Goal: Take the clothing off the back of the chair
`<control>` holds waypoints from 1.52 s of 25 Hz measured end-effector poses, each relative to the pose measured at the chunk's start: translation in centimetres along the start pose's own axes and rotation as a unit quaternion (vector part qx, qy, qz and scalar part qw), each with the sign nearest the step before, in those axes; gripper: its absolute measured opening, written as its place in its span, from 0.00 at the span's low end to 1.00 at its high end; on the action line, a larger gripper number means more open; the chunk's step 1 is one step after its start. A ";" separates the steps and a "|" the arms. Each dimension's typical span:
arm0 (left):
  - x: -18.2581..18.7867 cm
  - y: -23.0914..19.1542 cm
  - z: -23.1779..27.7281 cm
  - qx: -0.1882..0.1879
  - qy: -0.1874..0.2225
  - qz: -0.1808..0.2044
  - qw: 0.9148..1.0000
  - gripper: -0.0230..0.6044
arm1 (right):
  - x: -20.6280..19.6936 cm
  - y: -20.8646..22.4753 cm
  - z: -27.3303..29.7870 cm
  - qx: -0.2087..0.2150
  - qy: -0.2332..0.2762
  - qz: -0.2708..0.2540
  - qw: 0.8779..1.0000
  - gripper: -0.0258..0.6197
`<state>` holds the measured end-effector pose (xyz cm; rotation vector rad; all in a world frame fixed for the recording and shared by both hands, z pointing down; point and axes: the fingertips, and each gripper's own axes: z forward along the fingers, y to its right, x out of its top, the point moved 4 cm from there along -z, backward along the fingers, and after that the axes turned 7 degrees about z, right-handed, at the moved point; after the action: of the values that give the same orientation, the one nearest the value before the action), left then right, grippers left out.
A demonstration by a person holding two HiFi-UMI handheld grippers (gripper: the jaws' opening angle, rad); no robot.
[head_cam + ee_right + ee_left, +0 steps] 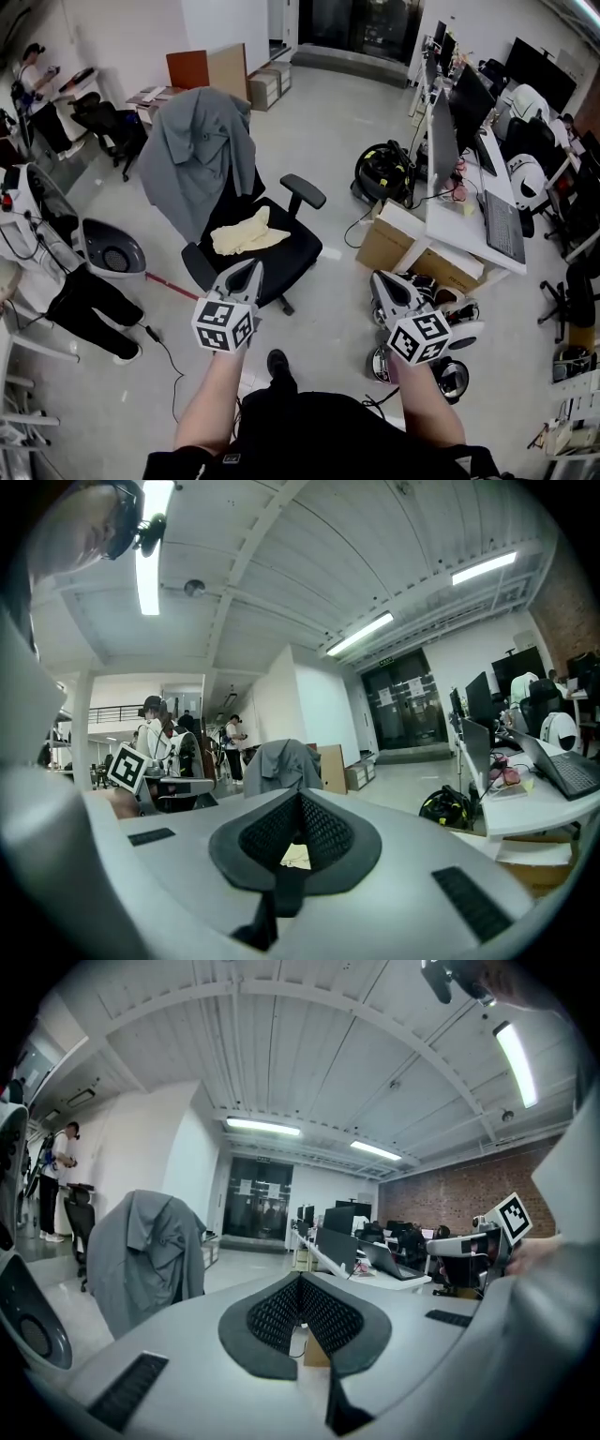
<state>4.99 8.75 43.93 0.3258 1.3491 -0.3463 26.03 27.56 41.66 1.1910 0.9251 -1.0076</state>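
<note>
A grey jacket [202,155] is hanging over the back of a black chair [292,242], covering the backrest and drooping down its left side. A cream cloth [244,234] is lying crumpled on the chair's seat, just below the jacket's hem.

The left claw [254,266] is hovering over the near edge of the chair's seat, apart from the jacket. Its jaws are pressing together at the tips with nothing between them. In the left gripper view the claw [302,1279] is pointing to the right of the chair, so the jacket [145,1251] is showing off to the left.

The right claw [377,277] is hanging to the right of the chair, well apart from it, and it too is shut tight and empty. In the right gripper view the claw [300,799] is facing the chair, with the jacket [281,766] showing just above the tips.

Each claw is carrying a cube [225,325] with black-and-white square markers; these are patterns, not letters. A cardboard box [403,246] is sitting on the floor to the right of the chair, against a white table [442,217]. Any print on it is too small to read.
</note>
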 end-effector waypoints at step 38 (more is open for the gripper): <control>-2.8 -28.3 8.5 0.080 -0.045 -0.043 0.995 0.04 | 1.7 -3.5 34.8 0.097 -0.070 0.006 0.993 0.06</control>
<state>0.01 -20.27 47.45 0.3819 1.2522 -0.5369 24.71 -7.33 43.99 1.2663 0.7211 -1.1767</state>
